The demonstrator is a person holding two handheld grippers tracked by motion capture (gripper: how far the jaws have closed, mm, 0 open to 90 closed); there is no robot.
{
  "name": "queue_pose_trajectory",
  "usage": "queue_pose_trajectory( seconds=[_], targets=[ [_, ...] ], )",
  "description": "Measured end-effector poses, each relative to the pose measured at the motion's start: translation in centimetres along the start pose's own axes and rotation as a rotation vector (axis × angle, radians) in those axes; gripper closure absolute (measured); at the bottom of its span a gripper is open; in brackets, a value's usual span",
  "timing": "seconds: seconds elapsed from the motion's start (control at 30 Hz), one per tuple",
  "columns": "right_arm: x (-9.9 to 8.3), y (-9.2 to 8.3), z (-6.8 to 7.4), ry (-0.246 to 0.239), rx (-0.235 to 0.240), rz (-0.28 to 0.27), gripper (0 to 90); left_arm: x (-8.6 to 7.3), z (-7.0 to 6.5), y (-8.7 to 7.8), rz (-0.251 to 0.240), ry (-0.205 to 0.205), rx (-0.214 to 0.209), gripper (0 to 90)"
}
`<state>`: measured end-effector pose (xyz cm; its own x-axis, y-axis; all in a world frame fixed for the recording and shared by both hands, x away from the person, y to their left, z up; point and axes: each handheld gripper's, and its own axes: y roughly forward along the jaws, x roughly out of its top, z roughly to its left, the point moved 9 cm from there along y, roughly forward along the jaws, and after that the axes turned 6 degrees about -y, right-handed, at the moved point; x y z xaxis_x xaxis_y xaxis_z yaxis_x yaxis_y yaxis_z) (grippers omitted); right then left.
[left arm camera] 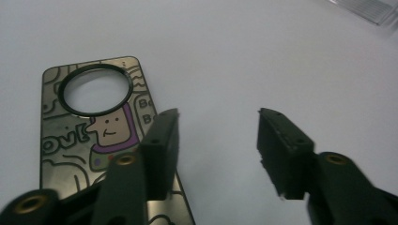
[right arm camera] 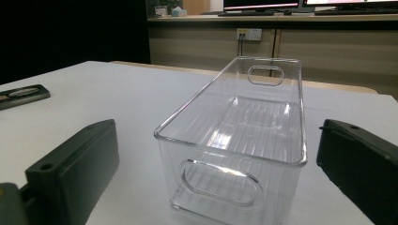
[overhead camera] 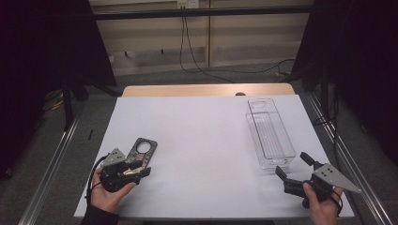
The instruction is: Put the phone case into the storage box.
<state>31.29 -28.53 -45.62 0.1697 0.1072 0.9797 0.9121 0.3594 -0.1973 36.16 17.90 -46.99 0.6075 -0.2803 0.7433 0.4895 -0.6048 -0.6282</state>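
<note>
Right, the phone case (overhead camera: 141, 154) lies flat on the white table cover (overhead camera: 202, 140), near the front left corner, short end with the round ring cut-out pointing away from me. In my left gripper view the case (left arm camera: 94, 131) shows its printed side up: cartoon figure with purple collar, doodle lettering, black ring around the hole.

My left gripper (overhead camera: 138, 172) sits at the near end of the case, hand wrapped round its body, grey plate on top. Its jaws stand partly apart, nothing between them but bare white cover; one jaw hangs over the lower right edge of the case, the other is off to the side over the table. Can't tell if that jaw touches the case or just hovers above it.

My right gripper (overhead camera: 293, 168) is well apart, at the front right of the table, held low. Its jaws are spread wide, nothing gripped. They point at the short near end of the clear plastic bin (overhead camera: 270, 133), which stands upright along the right side of the cover. In my right gripper view the bin (right arm camera: 234, 140) is empty, ribbed floor, oval handle slot in each end wall, just ahead of the jaws, not touched.
</note>
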Motion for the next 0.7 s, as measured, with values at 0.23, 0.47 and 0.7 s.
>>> queue_pose_trajectory(
  seconds=[0.23,0.47,0.7],
  targets=[
    [0.0,0.0,0.0,0.002,-0.001,-0.001,0.0,0.1,1.2,-0.3,-0.037,-0.038,0.061,19.4],
    [0.0,0.0,0.0,0.002,-0.002,-0.001,0.0,-0.2,2.3,-1.1,-0.064,-0.068,0.086,10.2],
    [0.0,0.0,0.0,0.003,-0.001,-0.001,0.0,-0.1,3.5,-1.9,-0.072,-0.119,0.127,6.8]
  ],
)
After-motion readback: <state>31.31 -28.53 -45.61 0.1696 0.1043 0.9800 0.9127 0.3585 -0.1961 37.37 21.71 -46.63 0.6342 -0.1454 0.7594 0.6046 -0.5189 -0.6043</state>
